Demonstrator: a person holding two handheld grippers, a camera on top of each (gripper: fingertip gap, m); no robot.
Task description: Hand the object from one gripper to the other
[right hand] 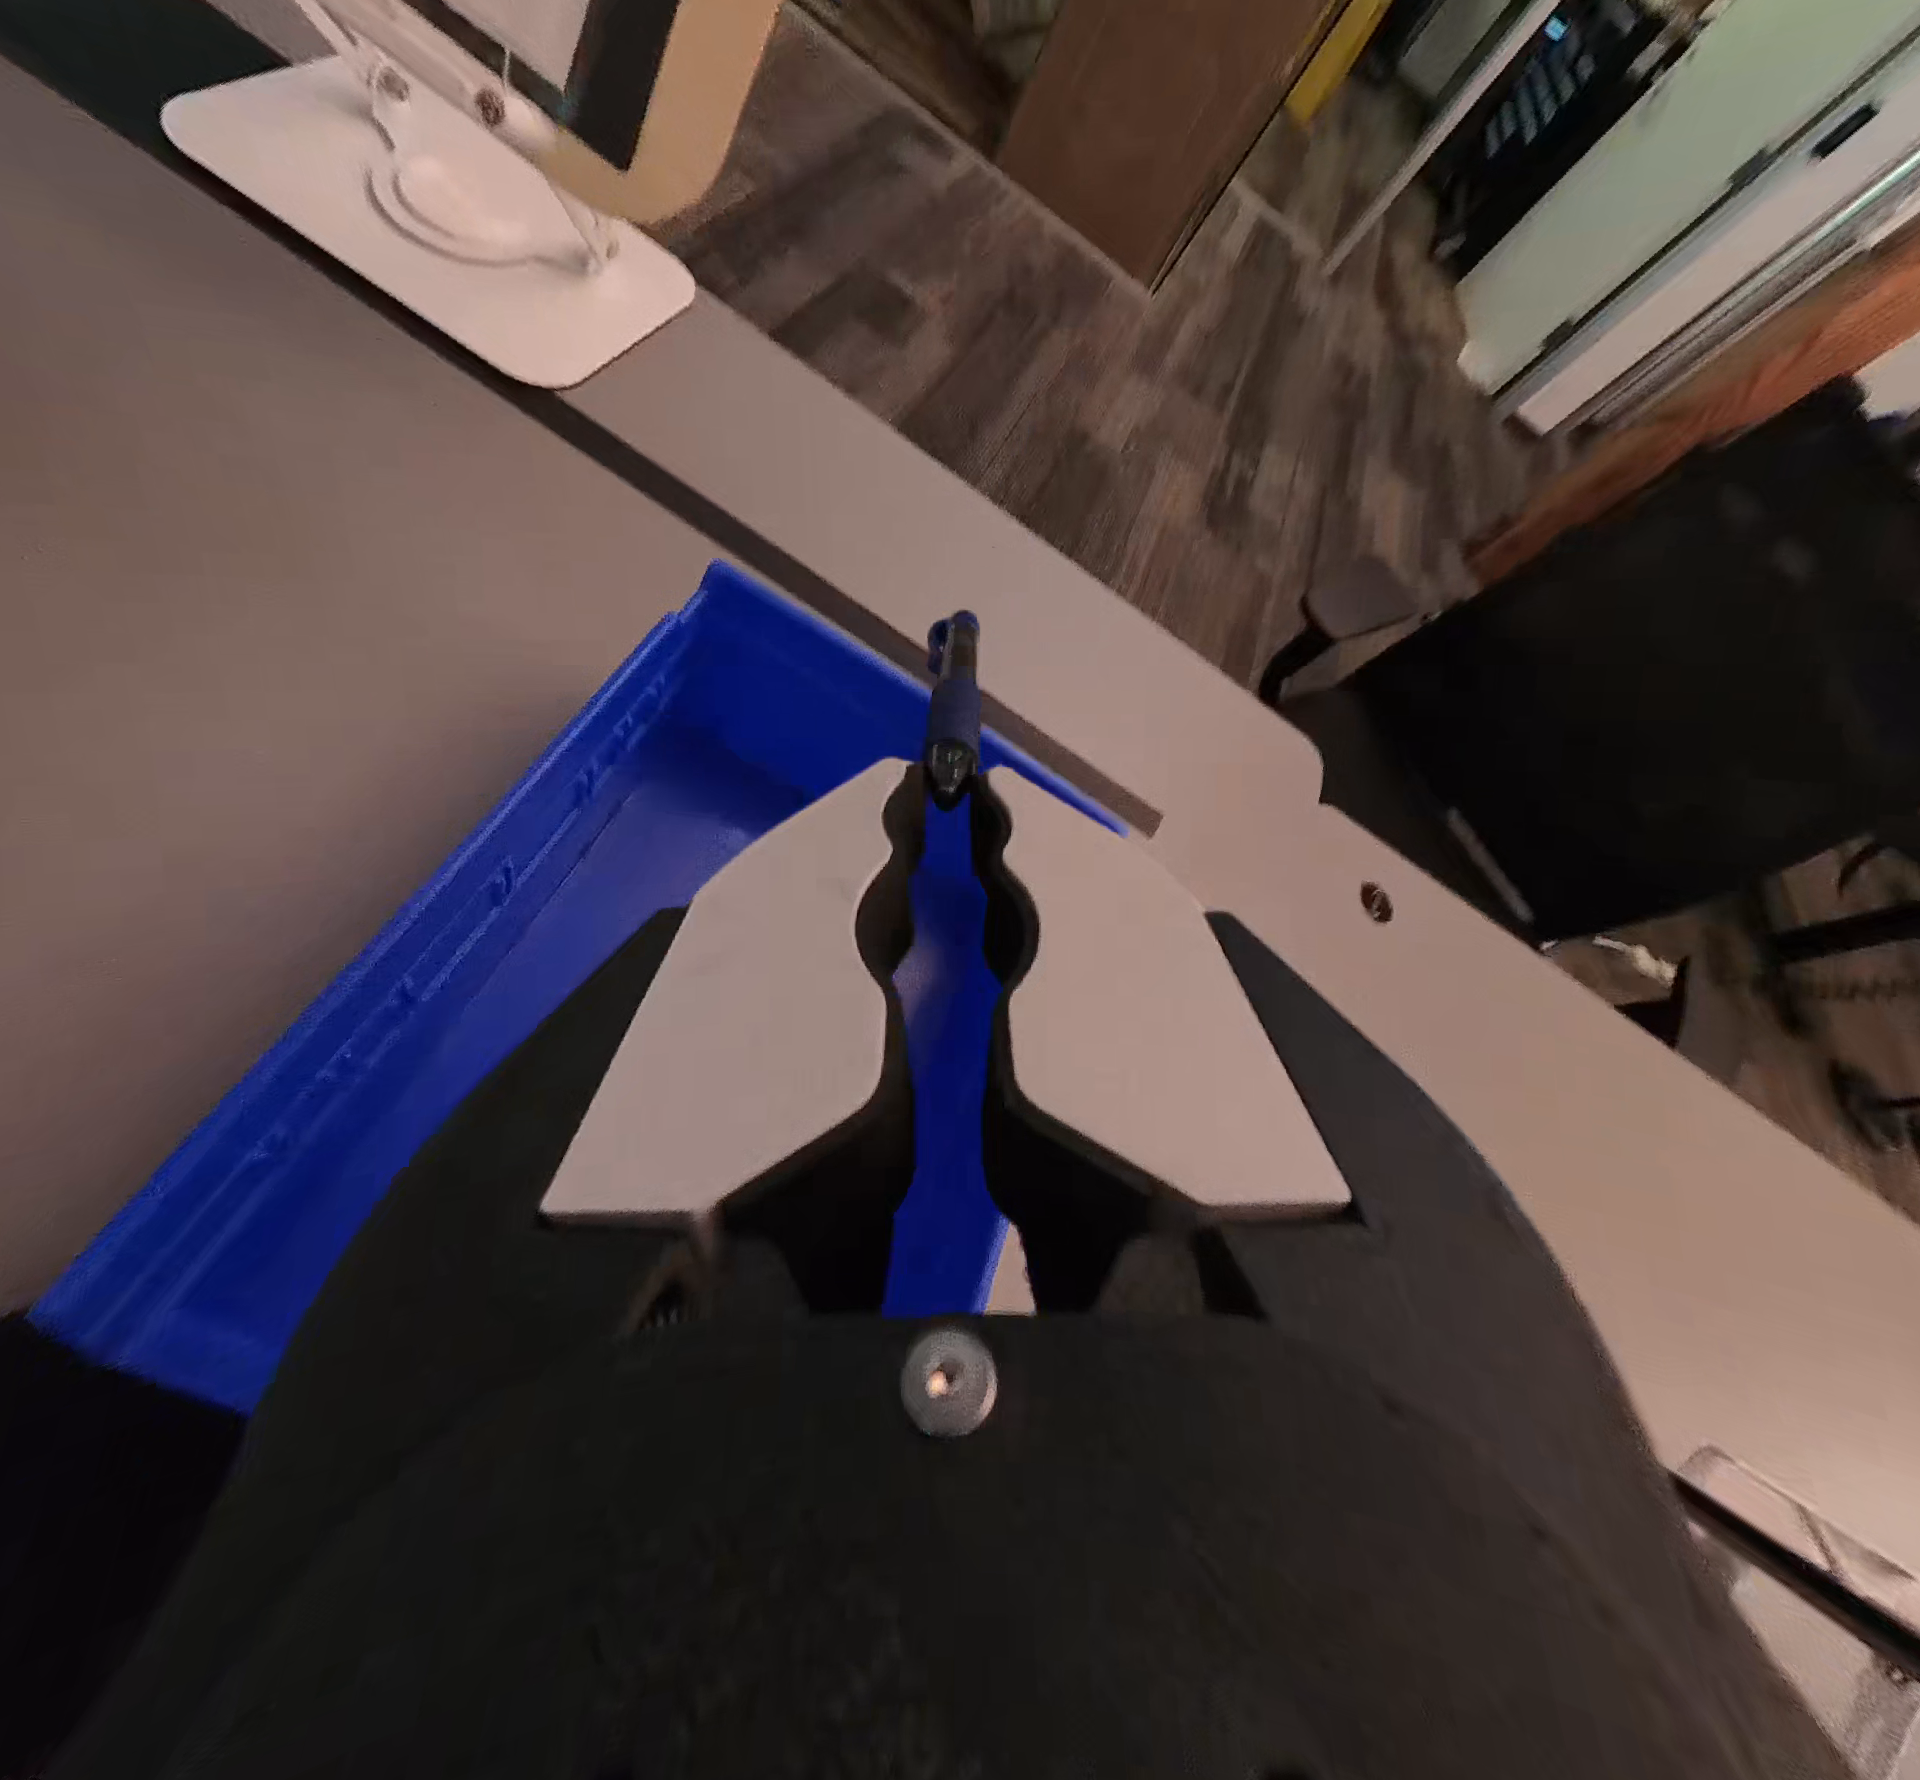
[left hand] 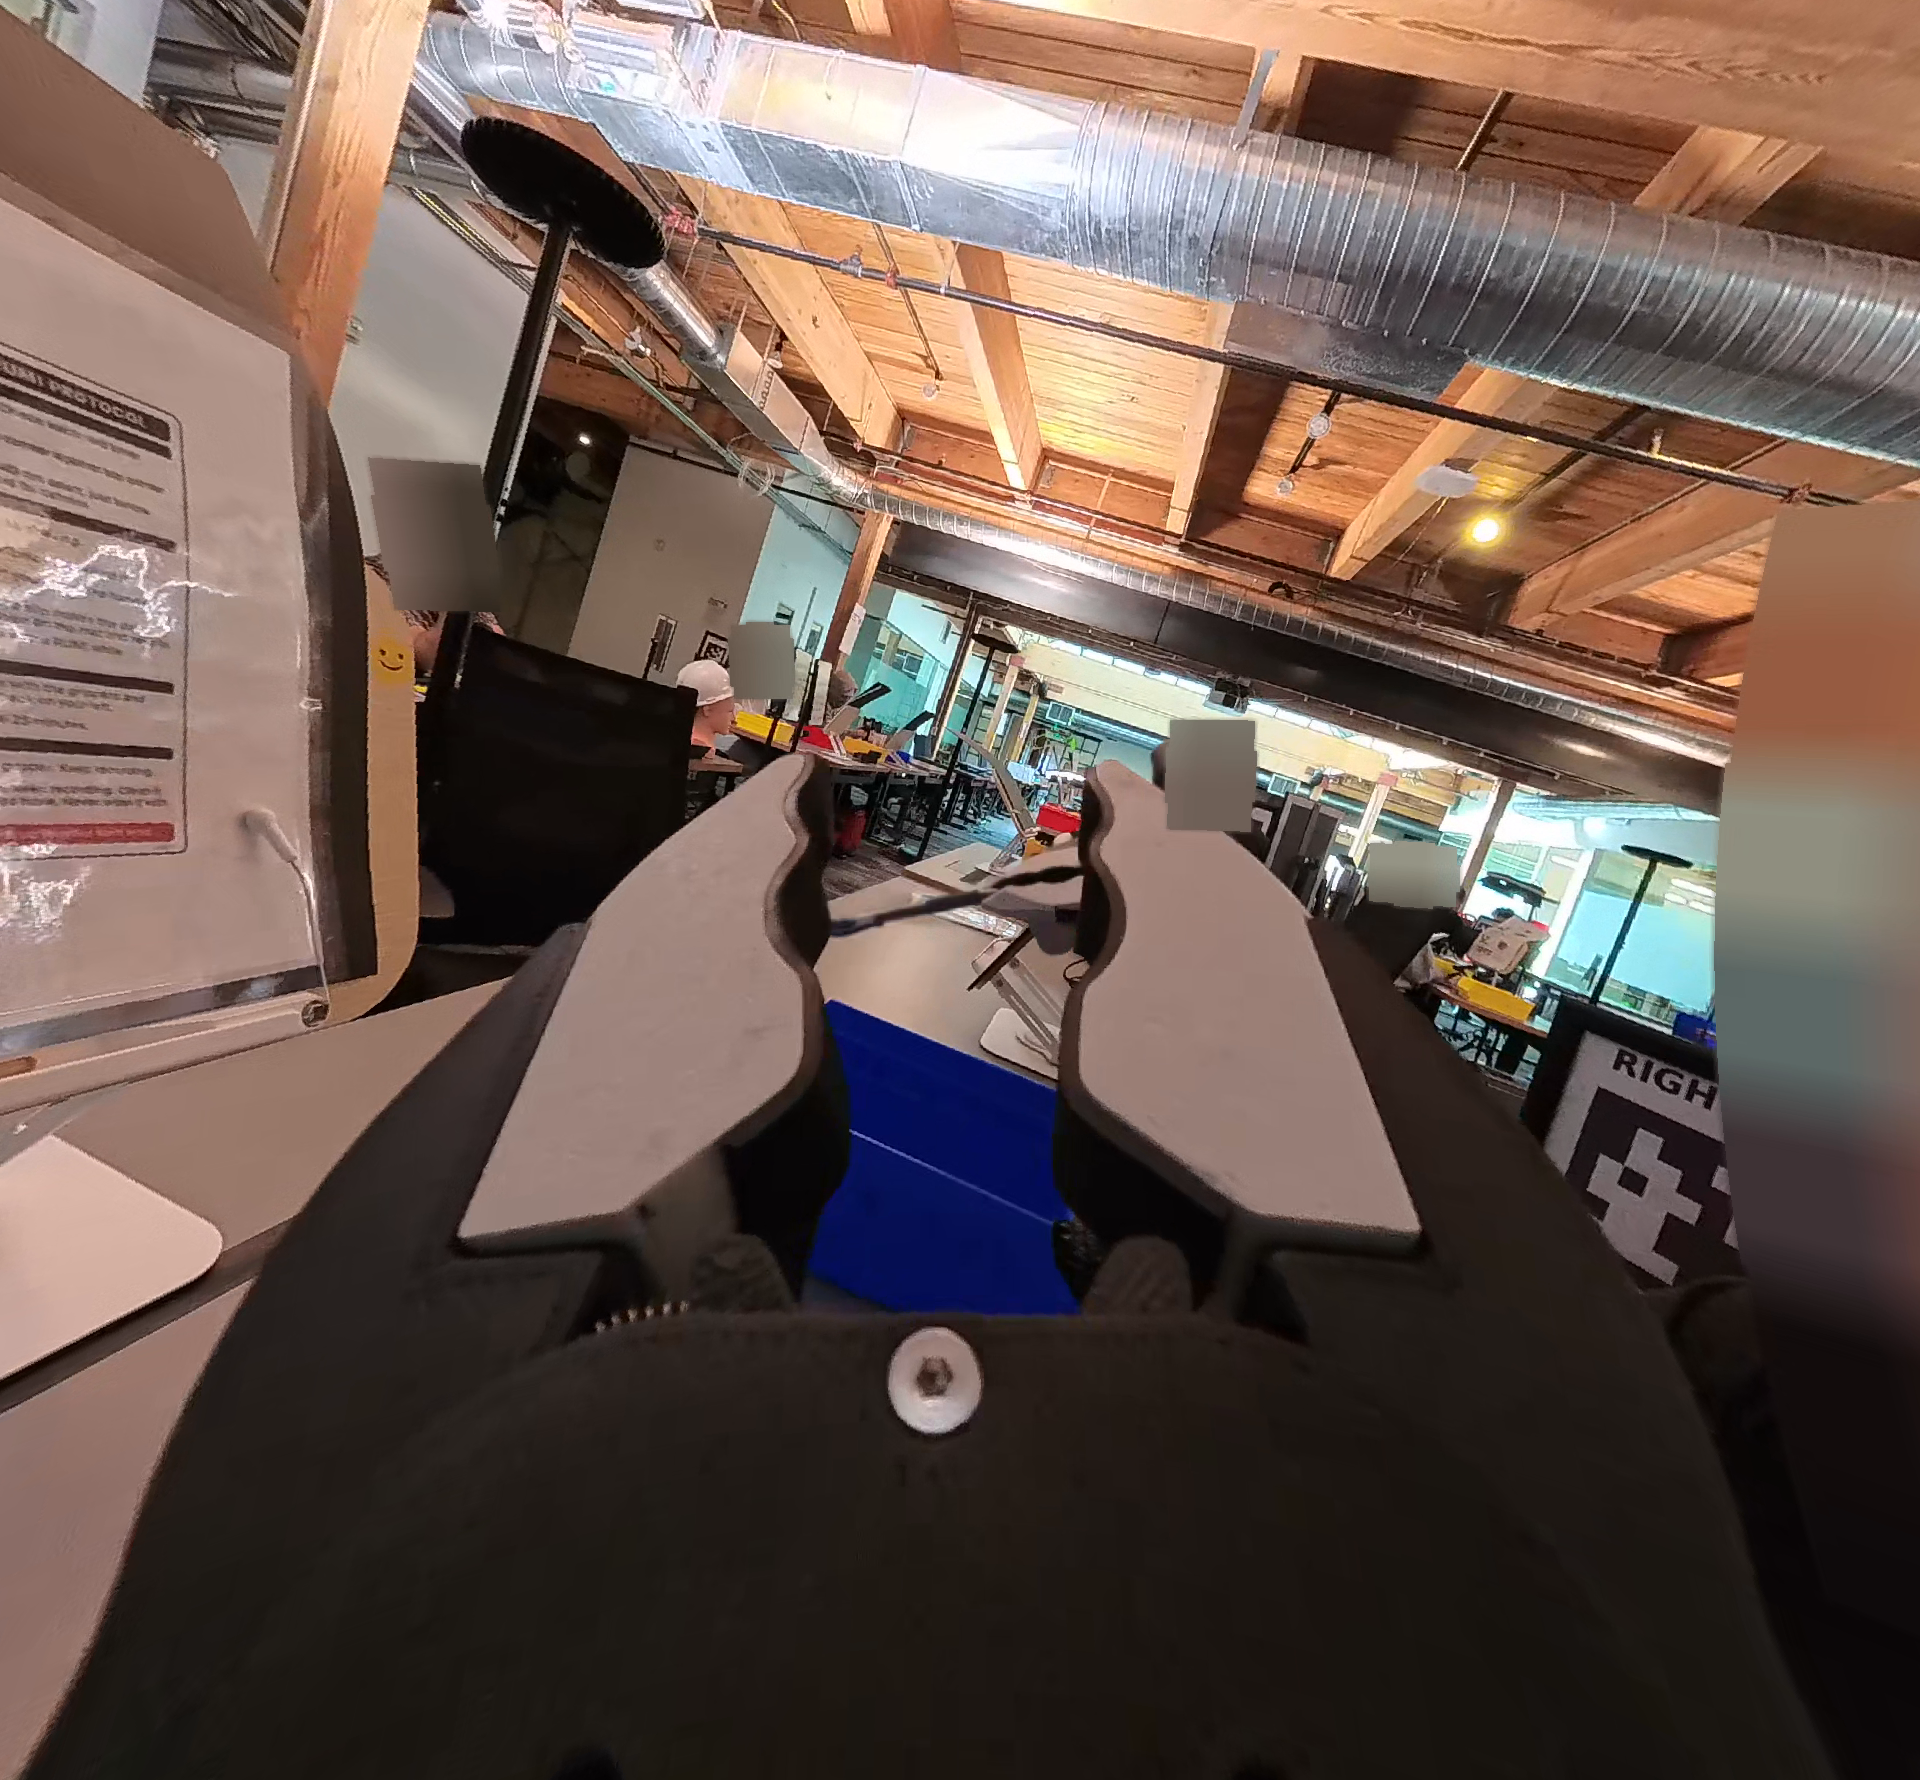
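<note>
My right gripper (right hand: 948, 783) is shut on a pen (right hand: 954, 702) with a black barrel and a blue grip, which sticks out forward past the fingertips. It hangs over the far corner of a blue bin (right hand: 623, 847). My left gripper (left hand: 956, 785) is open and empty, tilted up toward the ceiling. A thin dark rod with a blue end (left hand: 935, 904) crosses the gap between its fingers; it looks like the pen, but I cannot tell how far off it is. The right gripper's black-and-white tag (left hand: 1631, 1159) shows at the right edge.
The blue bin (left hand: 935, 1159) sits on a grey table (right hand: 260, 535) near its far edge. A white monitor stand (right hand: 416, 203) is at the back left, and a printed sheet in a clear holder (left hand: 104, 639) stands left. Beyond the edge are floor and a black chair (right hand: 1662, 691). The grippers' ends are close to 45 centimeters from one another.
</note>
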